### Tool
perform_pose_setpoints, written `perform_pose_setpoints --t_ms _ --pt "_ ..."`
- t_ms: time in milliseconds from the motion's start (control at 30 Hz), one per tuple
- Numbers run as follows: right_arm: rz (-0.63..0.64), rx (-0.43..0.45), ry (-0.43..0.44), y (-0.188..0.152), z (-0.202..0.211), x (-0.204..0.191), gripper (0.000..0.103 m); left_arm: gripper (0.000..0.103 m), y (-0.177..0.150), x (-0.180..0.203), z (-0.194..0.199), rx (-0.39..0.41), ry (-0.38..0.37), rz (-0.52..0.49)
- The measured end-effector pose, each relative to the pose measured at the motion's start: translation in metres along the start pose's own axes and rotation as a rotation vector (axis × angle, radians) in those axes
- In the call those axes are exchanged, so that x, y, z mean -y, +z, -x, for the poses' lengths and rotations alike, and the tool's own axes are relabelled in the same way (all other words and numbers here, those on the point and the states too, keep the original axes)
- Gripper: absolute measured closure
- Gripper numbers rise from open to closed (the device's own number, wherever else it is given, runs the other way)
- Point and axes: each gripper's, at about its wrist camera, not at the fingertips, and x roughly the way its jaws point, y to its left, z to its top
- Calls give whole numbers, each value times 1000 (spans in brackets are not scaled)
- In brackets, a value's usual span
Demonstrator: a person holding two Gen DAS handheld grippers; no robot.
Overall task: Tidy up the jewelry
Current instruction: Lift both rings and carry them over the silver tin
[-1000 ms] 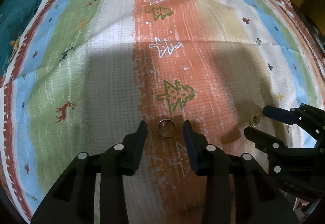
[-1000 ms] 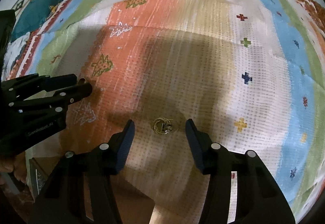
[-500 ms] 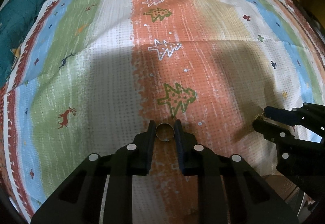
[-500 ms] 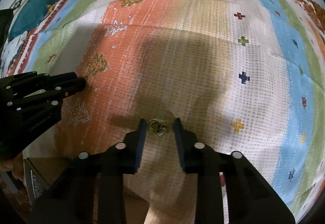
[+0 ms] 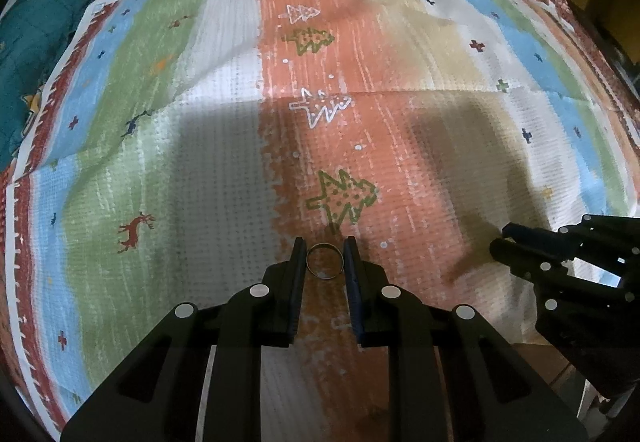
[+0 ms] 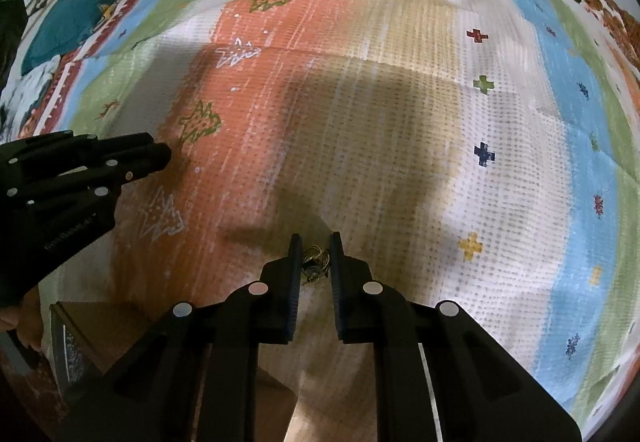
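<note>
Ring [image 5: 325, 260]: thin metal band, standing on edge between the 2 fingers of the left tongs [image 5: 324, 256], over the orange stripe of the striped cloth [image 5: 224, 145], just near of a green tree motif [image 5: 342, 199]. Left tongs clenched on the ring, both pads touching its rim; tool level, pointing to the far side.

Gold trinket [image 6: 316, 262]: small tangled piece, detail too small to tell, pinched between the fingers of the right tongs [image 6: 315, 256] over the tan stripe. Right tongs grasping it, narrow gap.

Right tongs sit right of the left tongs [image 6: 156, 155], well apart. Teal fabric [image 5: 28, 41] at far left.
</note>
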Motion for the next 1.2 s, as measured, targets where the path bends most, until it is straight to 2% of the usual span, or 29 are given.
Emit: perform_pose_setpoints --t_ms 700,1200 --pt "40 87 -20 -21 48 -20 91 85 -15 8 40 66 -46 19" --pt "32 141 13 -37 76 -31 91 85 -32 20 76 120 -89 27"
